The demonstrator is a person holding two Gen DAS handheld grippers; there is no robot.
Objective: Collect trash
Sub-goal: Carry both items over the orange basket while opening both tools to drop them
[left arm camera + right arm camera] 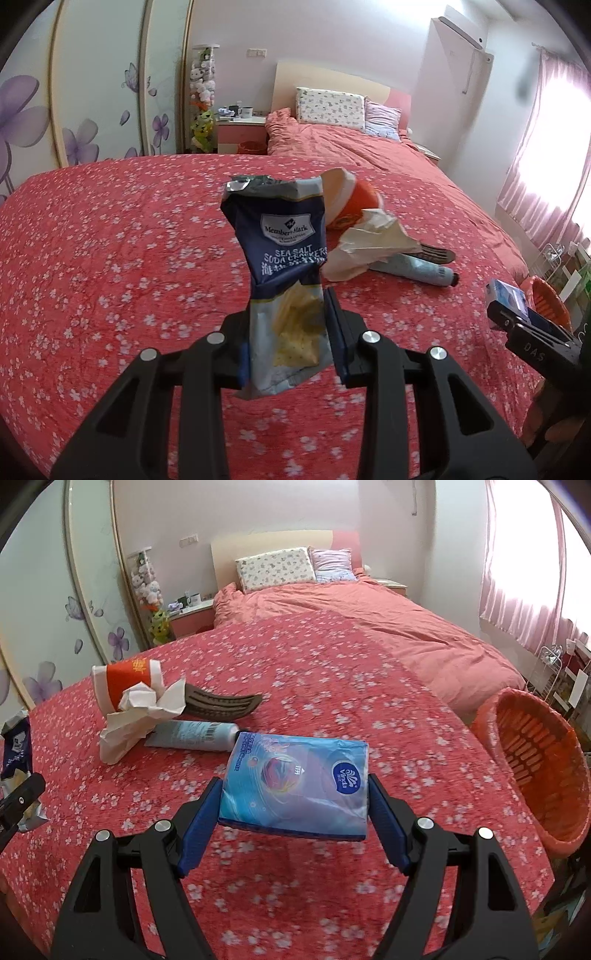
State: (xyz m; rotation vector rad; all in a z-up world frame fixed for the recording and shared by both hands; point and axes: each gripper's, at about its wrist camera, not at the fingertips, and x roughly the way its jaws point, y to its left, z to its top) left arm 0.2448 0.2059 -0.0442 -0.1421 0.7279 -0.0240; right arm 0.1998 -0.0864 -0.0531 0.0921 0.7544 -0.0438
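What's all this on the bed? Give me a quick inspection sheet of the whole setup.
Surface: red floral bedspread.
Job's things: cracker bag, tissue pack, paper cup, crumpled paper, tube, orange basket off the bed's right edge.
Clutter: brown comb.
Grippers: left gripper clamps the bag; right gripper clamps the pack.
Cables: nothing seen.
Surroundings: pillows, nightstand, pink curtains.

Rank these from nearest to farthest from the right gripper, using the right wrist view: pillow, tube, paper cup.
1. Tube: lying on the bedspread just beyond the right gripper, slightly left.
2. Paper cup: on its side behind the tube, farther left.
3. Pillow: at the headboard, far end of the bed.
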